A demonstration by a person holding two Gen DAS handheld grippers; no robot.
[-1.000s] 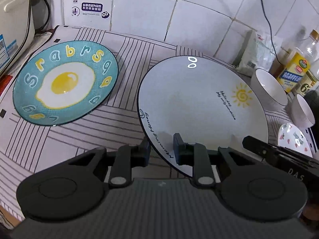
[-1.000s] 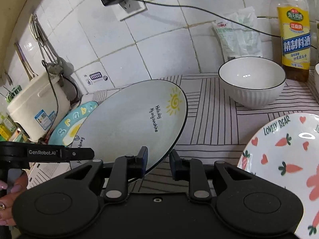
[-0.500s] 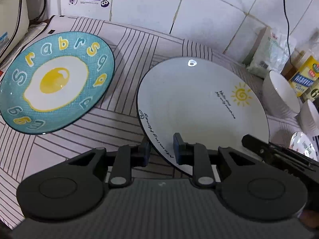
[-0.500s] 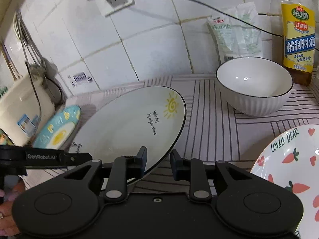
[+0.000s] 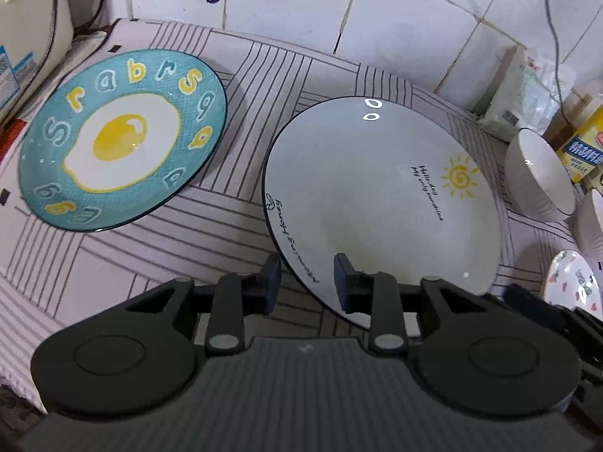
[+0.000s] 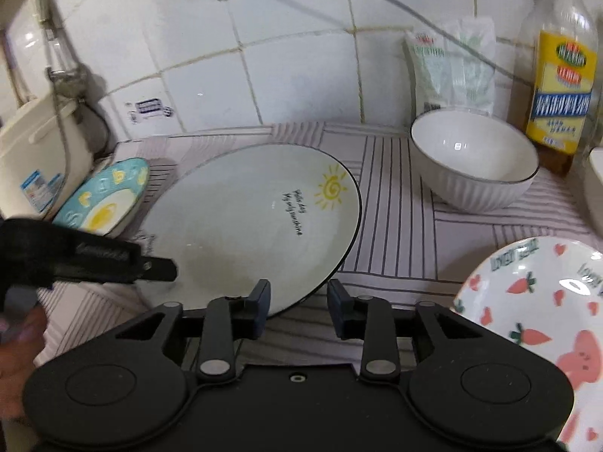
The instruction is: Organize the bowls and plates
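Your left tongs sit lower centre of the left wrist view, jaws parted and straddling the near rim of the white sun plate; the pads look apart from the rim, not clamped. The sun plate fills the centre-right of that frame, tilted with its near edge raised off the striped worktop. The blue egg plate lies flat at left, just beside the sun plate but not touching it. At the right edge is a white ribbed bowl, a second bowl below it, and the carrot plate at lower right. In the right wrist view your right tongs are lower centre, jaws likewise parted around the sun plate's opposite rim, no visible pinch. Your left tongs poke in from the left edge there, blurred. The white ribbed bowl stands upper right, the oil bottle behind it, the carrot plate at lower right, and a rice cooker at far left.
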